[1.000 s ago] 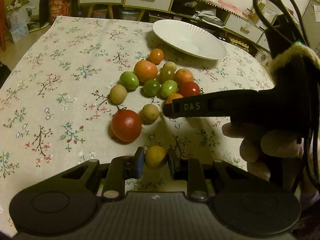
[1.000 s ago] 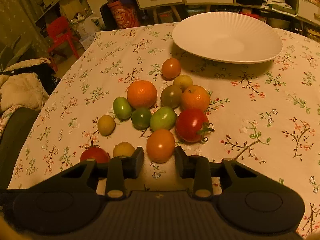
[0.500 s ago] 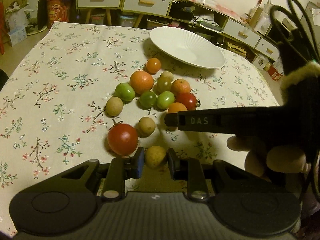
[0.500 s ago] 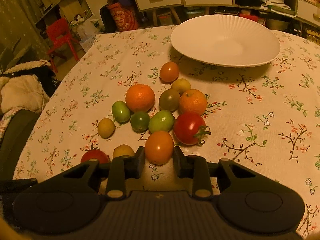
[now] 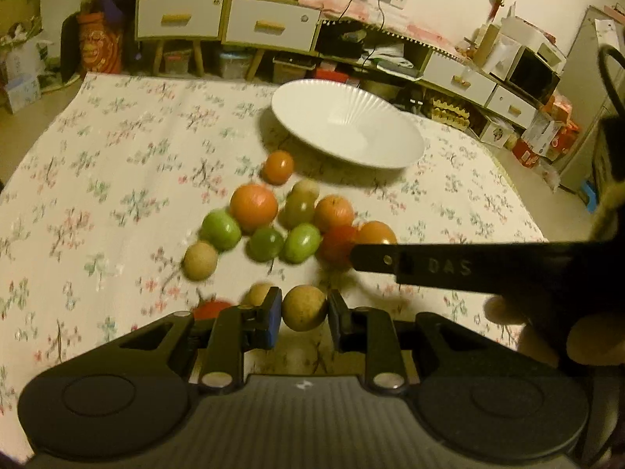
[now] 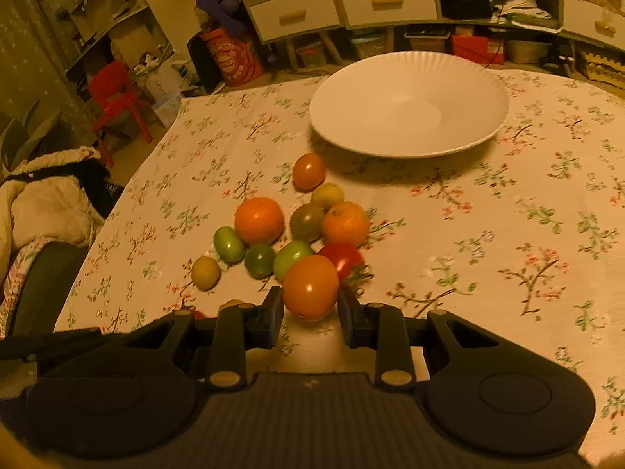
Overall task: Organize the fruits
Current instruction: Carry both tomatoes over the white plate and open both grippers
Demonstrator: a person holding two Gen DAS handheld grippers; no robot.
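Observation:
My left gripper (image 5: 304, 310) is shut on a small tan round fruit (image 5: 304, 308), held above the flowered tablecloth (image 5: 117, 179). In the right wrist view my right gripper (image 6: 311, 305) is shut on an orange tomato (image 6: 310, 287), lifted clear of the cloth. The right gripper's black finger (image 5: 449, 264) crosses the left wrist view from the right, with the orange tomato (image 5: 375, 233) at its tip. A cluster of loose fruit lies beyond: two oranges (image 6: 259, 220), green tomatoes (image 6: 229, 244), a red tomato (image 6: 341, 258). A white ribbed plate (image 6: 408, 111) stands empty at the back.
Another tan fruit (image 5: 200, 261) and a red tomato (image 5: 211, 308) lie left of the left gripper. A hand (image 5: 547, 332) holds the right gripper. Drawer cabinets (image 5: 226, 23) and clutter stand behind the table. A red chair (image 6: 115, 97) and a fleecy jacket (image 6: 50, 203) sit at the left.
Both grippers have risen with their fruit and tilted toward the plate. The tan fruit and the orange tomato have left the cloth. The fruit cluster now looks farther below.

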